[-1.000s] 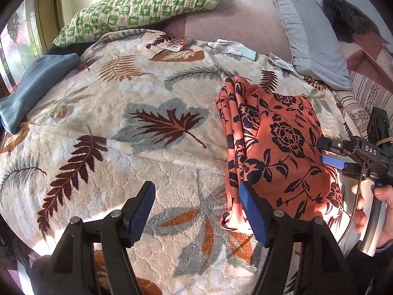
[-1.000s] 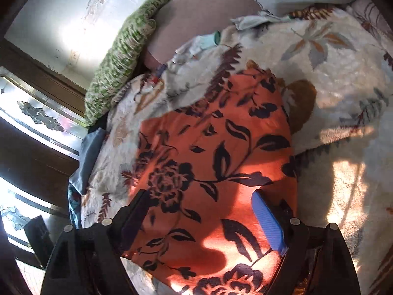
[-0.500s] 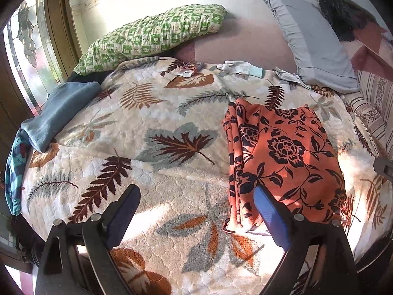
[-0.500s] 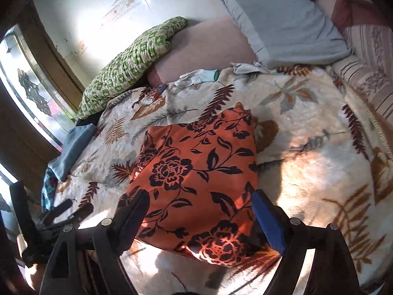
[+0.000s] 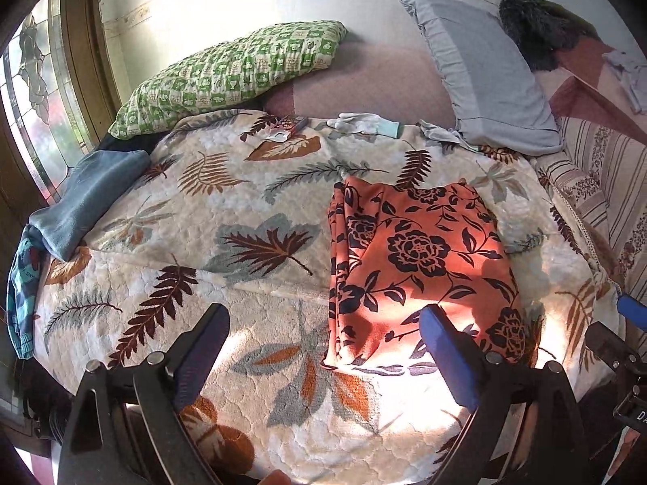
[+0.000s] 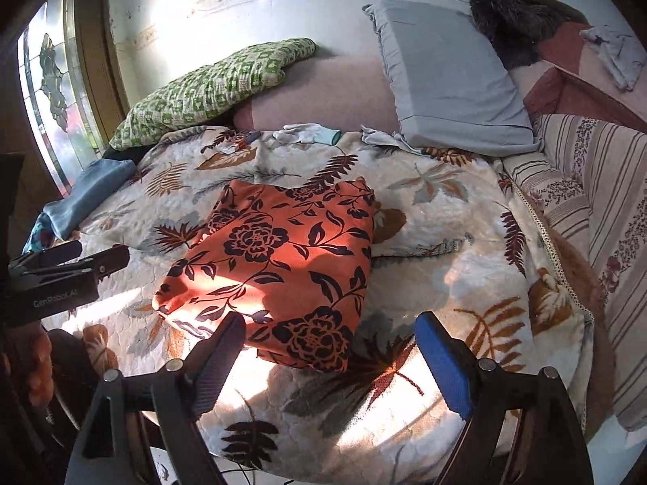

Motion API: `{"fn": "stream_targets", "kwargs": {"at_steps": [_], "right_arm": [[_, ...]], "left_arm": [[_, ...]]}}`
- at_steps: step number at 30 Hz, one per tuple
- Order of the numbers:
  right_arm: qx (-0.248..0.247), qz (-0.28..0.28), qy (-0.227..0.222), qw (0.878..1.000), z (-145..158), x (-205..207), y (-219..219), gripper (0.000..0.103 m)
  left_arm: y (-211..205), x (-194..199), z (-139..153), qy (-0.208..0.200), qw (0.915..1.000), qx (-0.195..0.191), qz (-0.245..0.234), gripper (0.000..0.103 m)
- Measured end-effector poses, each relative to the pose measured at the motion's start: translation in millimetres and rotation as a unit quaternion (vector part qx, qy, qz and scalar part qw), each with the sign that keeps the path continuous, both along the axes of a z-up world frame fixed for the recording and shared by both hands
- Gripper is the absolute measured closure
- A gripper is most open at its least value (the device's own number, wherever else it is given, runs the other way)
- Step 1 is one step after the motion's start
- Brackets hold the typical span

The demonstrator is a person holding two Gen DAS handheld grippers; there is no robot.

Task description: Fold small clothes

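Folded orange floral cloth (image 5: pixel 420 266) lies flat on the bed's leaf-print blanket (image 5: pixel 242 210), at twelve o'clock from our fingers. Our left gripper (image 5: pixel 323 347) has just been opening; its fingers stand wide and hold nothing. Our right gripper (image 6: pixel 329 357) is spread wide too, empty, the cloth's near edge just beyond its left finger (image 6: pixel 220 359). At eleven o'clock lies a green pillow (image 5: pixel 234 76).

The folded garment (image 5: pixel 420 258) lies on the blanket (image 5: pixel 226 218) covering the bed, right of its middle. Behind it, gloves (image 5: pixel 364 124) lie near the far edge, with two pillows (image 5: pixel 234 76) against the wall. A towel (image 5: pixel 89 202) lies at the left edge
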State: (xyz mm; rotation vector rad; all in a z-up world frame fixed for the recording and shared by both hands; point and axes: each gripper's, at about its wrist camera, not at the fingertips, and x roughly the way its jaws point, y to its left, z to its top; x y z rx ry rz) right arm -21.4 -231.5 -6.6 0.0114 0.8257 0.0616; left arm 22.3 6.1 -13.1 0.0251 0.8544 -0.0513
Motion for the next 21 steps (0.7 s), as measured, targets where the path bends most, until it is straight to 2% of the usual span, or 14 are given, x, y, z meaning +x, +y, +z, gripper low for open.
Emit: {"fn": "stream_targets", "kwargs": {"at_steps": [15,21], "right_arm": [[-0.001,0.018,0.001,1.0,13.7,2.4,11.4,0.015],[0.001,0.023,0.003,1.0,13.1,5.3,14.2,0.015]], "left_arm": [[-2.4,1.9,9.7,0.005,0.9999,-0.009,-0.006,0.004],[-10.2,3.2,11.3,-0.001,0.9999,0.006,-0.015,0.004]]}}
